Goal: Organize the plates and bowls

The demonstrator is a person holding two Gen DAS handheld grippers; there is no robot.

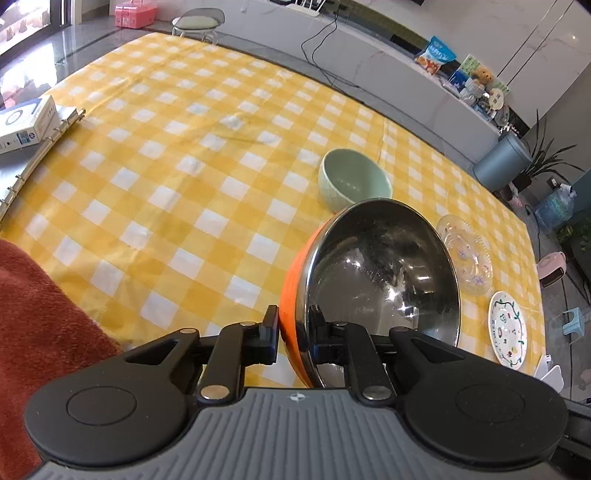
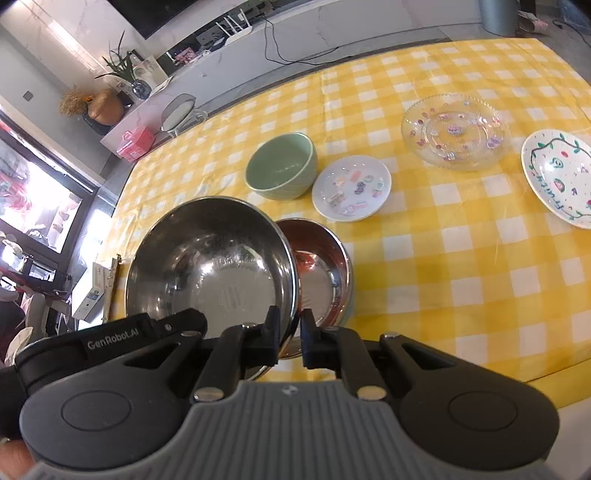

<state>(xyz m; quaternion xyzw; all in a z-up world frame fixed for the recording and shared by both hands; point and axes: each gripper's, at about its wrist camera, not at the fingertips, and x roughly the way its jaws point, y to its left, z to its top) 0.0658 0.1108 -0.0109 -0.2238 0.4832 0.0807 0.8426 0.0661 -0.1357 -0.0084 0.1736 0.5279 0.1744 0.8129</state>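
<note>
My left gripper (image 1: 293, 334) is shut on the rim of a steel bowl with an orange outside (image 1: 384, 273), held tilted above the table. My right gripper (image 2: 290, 341) is shut on the rim of the same large steel bowl (image 2: 210, 262); the left gripper body (image 2: 110, 338) shows at its near left. A smaller steel bowl with a reddish reflection (image 2: 321, 266) sits just right of it. A green bowl (image 2: 282, 166) (image 1: 354, 177) stands behind. A small white plate (image 2: 351, 188), a clear glass plate (image 2: 454, 131) (image 1: 465, 253) and a painted white plate (image 2: 561, 177) (image 1: 508, 334) lie to the right.
The table has a yellow checked cloth (image 1: 184, 166). A ring binder (image 1: 40, 147) and a white box (image 1: 26, 123) lie at the left edge. A red towel (image 1: 37, 314) is at the near left. A stool (image 1: 199, 22) stands beyond the far edge.
</note>
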